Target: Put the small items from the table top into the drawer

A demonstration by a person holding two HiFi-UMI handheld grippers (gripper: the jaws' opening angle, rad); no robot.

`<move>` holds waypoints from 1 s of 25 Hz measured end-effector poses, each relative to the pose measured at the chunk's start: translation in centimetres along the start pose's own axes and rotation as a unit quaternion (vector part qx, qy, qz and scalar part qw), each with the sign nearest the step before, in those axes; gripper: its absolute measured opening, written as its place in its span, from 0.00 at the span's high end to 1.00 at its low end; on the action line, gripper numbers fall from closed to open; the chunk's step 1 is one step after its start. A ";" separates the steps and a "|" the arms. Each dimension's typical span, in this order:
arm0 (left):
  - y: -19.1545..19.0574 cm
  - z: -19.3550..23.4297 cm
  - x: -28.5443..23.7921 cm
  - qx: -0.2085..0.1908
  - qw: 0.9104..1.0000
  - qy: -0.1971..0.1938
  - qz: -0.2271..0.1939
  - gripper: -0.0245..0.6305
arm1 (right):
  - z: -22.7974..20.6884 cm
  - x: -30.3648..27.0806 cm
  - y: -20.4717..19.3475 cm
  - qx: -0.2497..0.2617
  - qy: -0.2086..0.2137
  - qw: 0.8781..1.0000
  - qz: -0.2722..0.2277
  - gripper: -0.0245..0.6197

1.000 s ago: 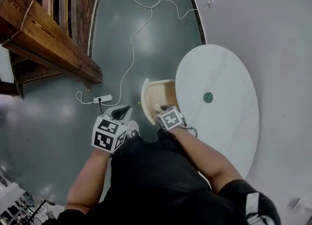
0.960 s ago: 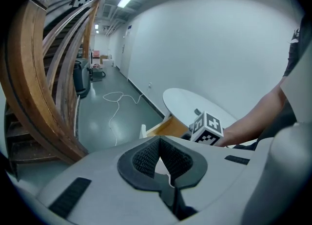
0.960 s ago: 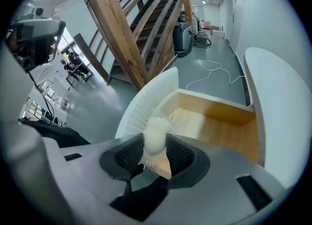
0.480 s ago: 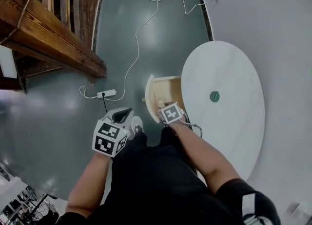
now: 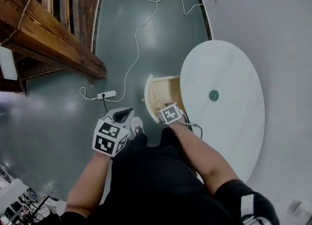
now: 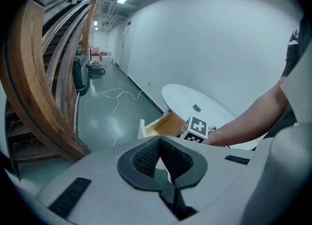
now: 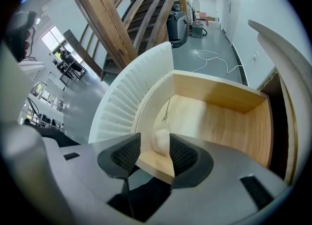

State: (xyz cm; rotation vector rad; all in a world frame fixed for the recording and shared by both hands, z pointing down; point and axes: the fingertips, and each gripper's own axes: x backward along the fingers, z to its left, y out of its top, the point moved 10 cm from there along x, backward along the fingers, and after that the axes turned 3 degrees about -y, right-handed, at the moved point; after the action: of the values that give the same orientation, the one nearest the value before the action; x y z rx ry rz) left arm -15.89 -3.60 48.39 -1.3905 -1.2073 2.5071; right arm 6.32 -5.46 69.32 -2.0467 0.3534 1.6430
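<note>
Right gripper [image 7: 153, 153] has sunk lower over the open drawer [image 7: 219, 97] since the earlier frame. Its jaws have just been opening and now stand wide, with a small white item [image 7: 160, 140] lying loose between the tips on the drawer bottom. Left gripper [image 6: 160, 151] is closed and empty, off to its left. Risk: a pad could drag the item out on withdrawal. A green item [image 5: 213, 95] remains to its right on the smooth white table [image 5: 229, 68]. The floor [image 5: 146, 48] is glossy grey with a trailing cable [image 5: 141, 29].

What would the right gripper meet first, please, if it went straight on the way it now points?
Probably the small white item lying in the wooden drawer, seen between the right gripper's jaws, which have just been opening; depth unclear.
</note>
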 end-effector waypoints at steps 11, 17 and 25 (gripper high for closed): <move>1.6 -0.5 -0.6 -0.013 1.000 -0.013 -0.016 0.94 | 0.8 5.6 1.8 0.005 0.014 0.992 -0.124 0.77; 3.3 -0.9 -0.7 -0.039 0.999 -0.023 -0.025 0.94 | 0.9 11.2 1.7 -0.034 0.053 0.977 -0.206 0.94; 4.9 -1.6 -1.0 -0.067 0.997 -0.037 -0.031 0.94 | 0.6 18.8 1.8 -0.042 0.043 0.951 -0.303 0.95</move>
State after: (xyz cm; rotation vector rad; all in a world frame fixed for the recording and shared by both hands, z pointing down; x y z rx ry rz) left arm -12.54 -6.38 45.45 -1.2740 -1.4328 2.4994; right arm 9.50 -4.82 50.72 -2.0150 -0.3026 1.2049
